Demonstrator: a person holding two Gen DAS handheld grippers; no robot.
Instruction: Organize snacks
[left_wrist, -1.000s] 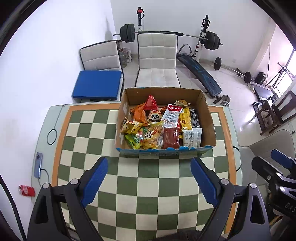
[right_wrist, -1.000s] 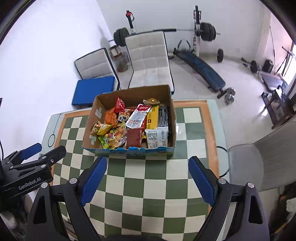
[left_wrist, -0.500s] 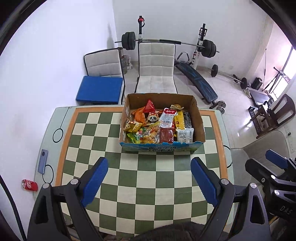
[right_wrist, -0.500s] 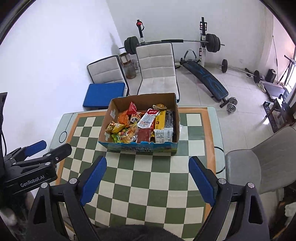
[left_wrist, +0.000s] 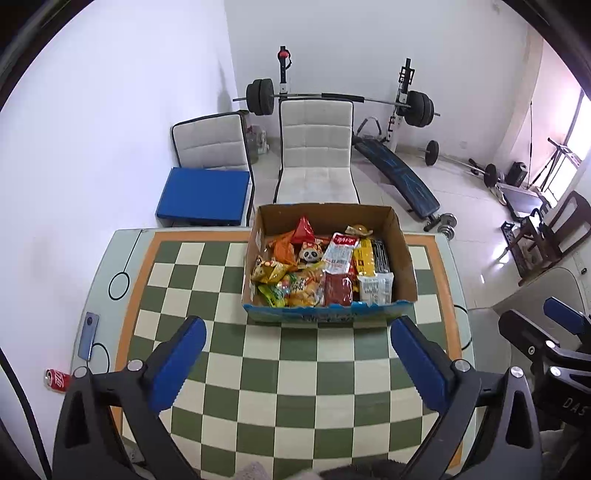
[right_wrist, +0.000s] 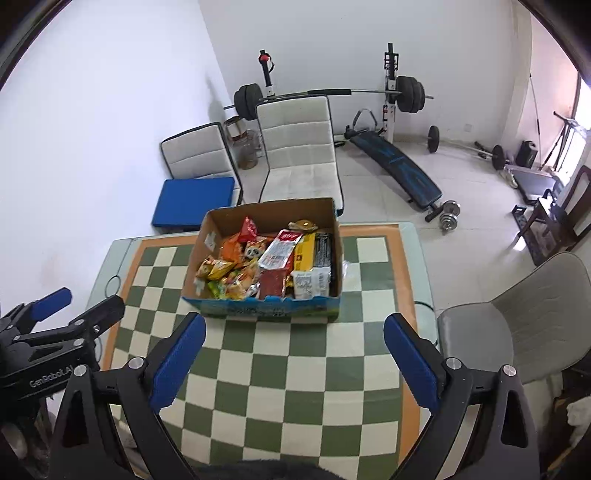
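Hovering above the checkered surface (left_wrist: 295, 369), both claws are standing wide with nothing between their blue pads. The left claw (left_wrist: 297, 354) and the right claw (right_wrist: 293, 350) have each just been opening further, and neither is touching anything. The snacks (left_wrist: 317, 273) are all lying inside the cardboard box (left_wrist: 404, 254), which is sitting toward the far side of the surface, well apart from both claws. Packets are lying mixed on the left of the box, while flatter bars and sachets are lined up on its right. No snack is showing on the surface outside the box, so the sorting is looking either not begun or already finished; which of the two cannot be told from here. A phone (left_wrist: 88, 336) is resting near the left edge.
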